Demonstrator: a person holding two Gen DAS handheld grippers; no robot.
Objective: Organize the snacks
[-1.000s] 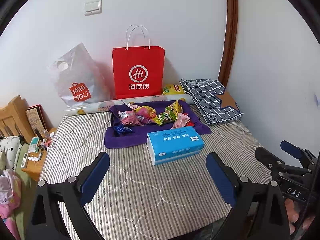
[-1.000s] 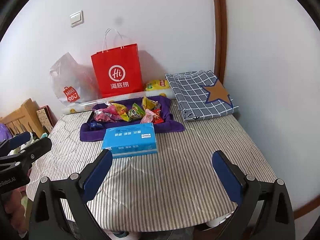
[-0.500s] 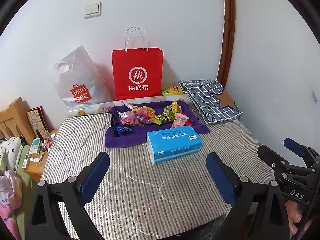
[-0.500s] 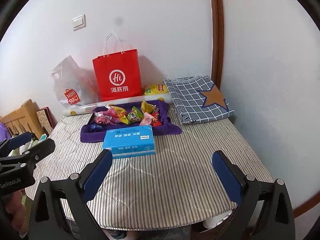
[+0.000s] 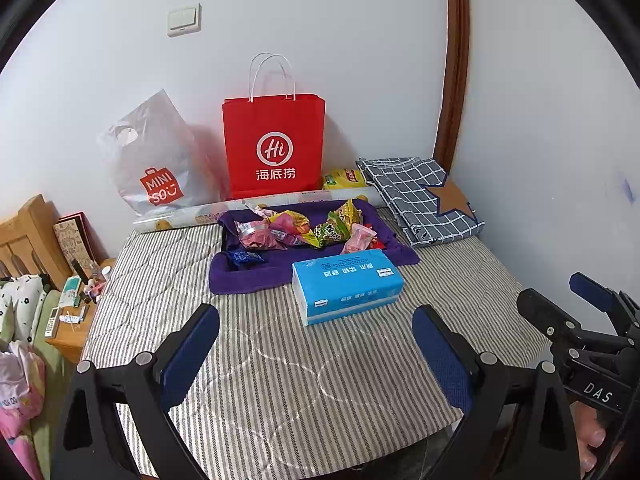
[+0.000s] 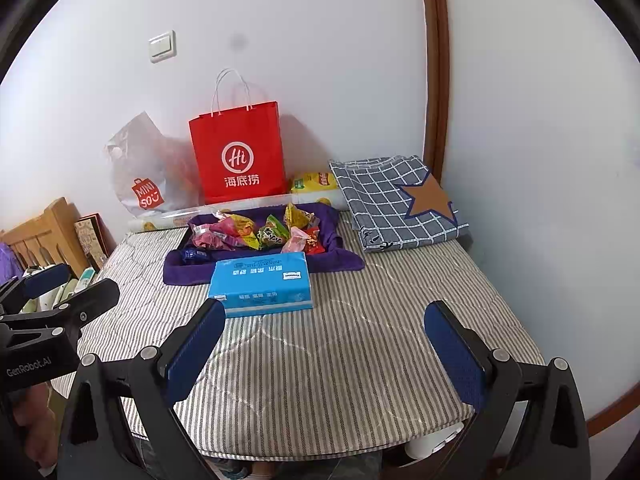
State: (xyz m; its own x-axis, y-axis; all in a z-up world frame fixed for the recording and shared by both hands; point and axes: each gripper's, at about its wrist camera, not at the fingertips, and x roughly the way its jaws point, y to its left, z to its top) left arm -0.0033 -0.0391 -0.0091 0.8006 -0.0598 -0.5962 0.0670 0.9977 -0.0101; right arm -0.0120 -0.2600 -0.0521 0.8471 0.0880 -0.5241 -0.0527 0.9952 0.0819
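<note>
Several wrapped snacks [image 5: 304, 232] lie in a heap on a purple cloth [image 5: 248, 278] at the back of a striped table; they also show in the right wrist view [image 6: 260, 234]. A small blue packet [image 5: 242, 258] lies apart at the cloth's left. My left gripper [image 5: 316, 354] is open and empty above the table's front edge. My right gripper [image 6: 324, 350] is open and empty, also near the front edge. Each gripper shows in the other's view: the right [image 5: 576, 312], the left [image 6: 56, 292].
A blue tissue box [image 5: 346, 284] stands in front of the cloth. A red paper bag [image 5: 274, 148], a grey plastic bag [image 5: 154, 164], a yellow packet [image 5: 344, 178] and a paper roll [image 5: 180, 216] line the back wall. A folded checked cloth [image 5: 420, 200] lies back right. A wooden nightstand [image 5: 76, 312] is at left.
Both grippers have drawn back and risen a little from the table; the objects look slightly farther. Nothing on the table has moved.
</note>
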